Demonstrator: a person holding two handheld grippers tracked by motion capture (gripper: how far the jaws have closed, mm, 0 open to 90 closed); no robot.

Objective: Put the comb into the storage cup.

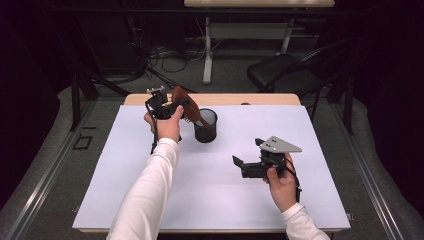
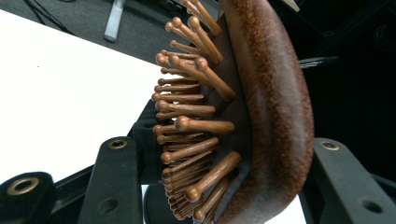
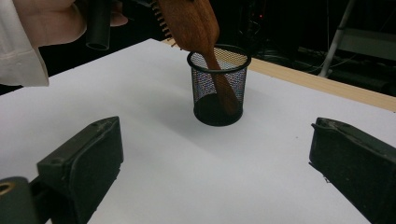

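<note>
A brown wooden hairbrush [image 1: 185,106] stands tilted with its handle down inside a black mesh cup [image 1: 206,125] at the table's far middle. My left gripper [image 1: 172,108] is shut on the brush's head, just left of the cup. In the left gripper view the brush's wooden pins [image 2: 191,126] and curved back [image 2: 275,112] sit between the two jaws. The right gripper view shows the brush [image 3: 196,28] leaning in the cup [image 3: 218,86], its handle reaching the bottom. My right gripper [image 1: 239,164] rests low on the table at the right, open and holding nothing, aimed left toward the cup.
A white sheet [image 1: 210,195] covers the table, with a wooden edge [image 1: 225,99] showing at the back. A black chair [image 1: 285,72] and a white table frame [image 1: 210,45] stand beyond on the floor, with cables nearby.
</note>
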